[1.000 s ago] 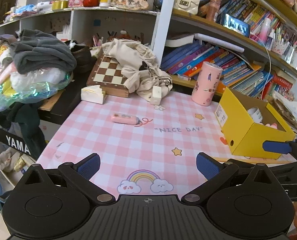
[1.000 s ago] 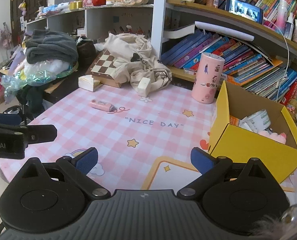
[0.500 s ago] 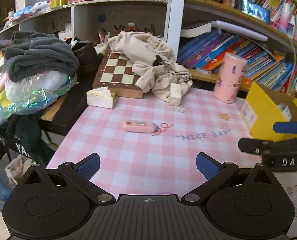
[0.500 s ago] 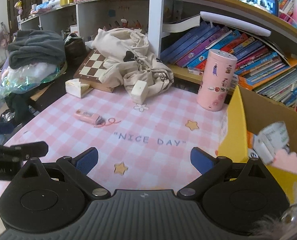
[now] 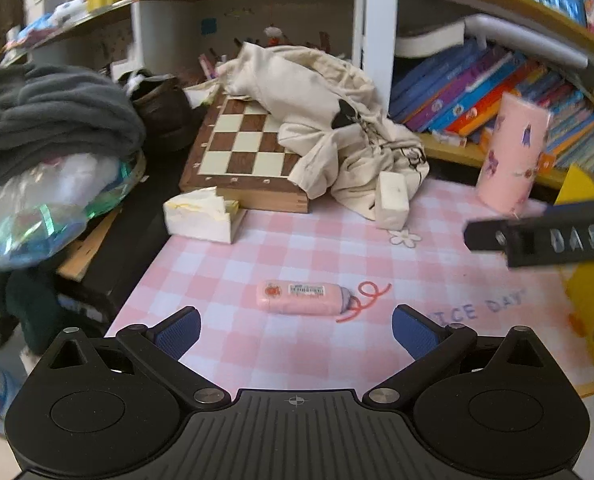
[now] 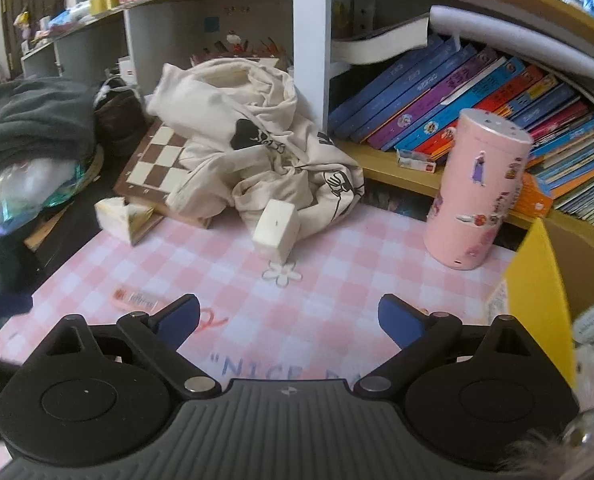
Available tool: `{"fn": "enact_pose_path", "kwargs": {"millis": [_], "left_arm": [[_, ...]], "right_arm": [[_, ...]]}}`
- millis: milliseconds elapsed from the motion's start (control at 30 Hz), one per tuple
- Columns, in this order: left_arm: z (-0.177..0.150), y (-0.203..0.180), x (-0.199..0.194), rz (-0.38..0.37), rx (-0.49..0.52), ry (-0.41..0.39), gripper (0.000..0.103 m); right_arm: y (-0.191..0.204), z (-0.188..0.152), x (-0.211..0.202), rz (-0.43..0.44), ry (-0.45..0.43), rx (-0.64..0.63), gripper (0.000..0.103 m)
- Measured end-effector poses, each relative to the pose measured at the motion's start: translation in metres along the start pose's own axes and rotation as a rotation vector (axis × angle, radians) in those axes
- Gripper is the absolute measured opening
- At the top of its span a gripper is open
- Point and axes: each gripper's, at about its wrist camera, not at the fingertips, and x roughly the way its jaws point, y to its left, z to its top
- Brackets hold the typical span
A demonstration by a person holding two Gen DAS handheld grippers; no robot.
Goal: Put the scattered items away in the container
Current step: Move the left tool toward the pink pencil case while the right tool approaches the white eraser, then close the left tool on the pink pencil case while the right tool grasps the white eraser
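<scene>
Looks like the reach-in stage of the next pickup. The left tool (image 5: 295,326) sits low over the tabletop (image 5: 297,248) with its blue-padded fingers spread wide and nothing between them, and the pink eraser-like packet (image 5: 299,298) lies flat just ahead of the gap, nearly centred. The right tool (image 6: 287,318) is also wide and empty, pointed further back toward the white block (image 6: 277,230).

The yellow box (image 6: 537,292) is the container. It stands at the right edge of the gingham mat, well apart from the packet, with something pale already inside, too cut off at the frame edge to name.

Next move, I'd guess: slide the left tool forward so the fingers straddle the packet across its short side, then close.

Materials: the packet is a smooth, rounded, glossy bar with a printed label, and a thin red string (image 5: 363,298) curls off its right end, so it might snag or drag. The white block leans on the crumpled cream cloth bag (image 5: 337,140) behind the packet and looks matte and chalky. The box is stiff cardboard with sharp corners. The mat is flat and slick.
</scene>
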Motion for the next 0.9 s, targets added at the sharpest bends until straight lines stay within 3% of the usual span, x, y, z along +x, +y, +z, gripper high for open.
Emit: {"fn": "enact_pose_path", "kwargs": {"millis": [400, 900], "left_arm": [[0.004, -0.009, 0.058, 0.025, 0.050, 0.046, 0.101], [0.001, -0.011, 0.079, 0.059, 0.027, 0.056, 0.092]], "right_arm": [[0.003, 0.023, 0.067, 0.023, 0.037, -0.002, 0.096], [0.008, 0.048, 0.129, 0.025, 0.050, 0.016, 0.083]]}}
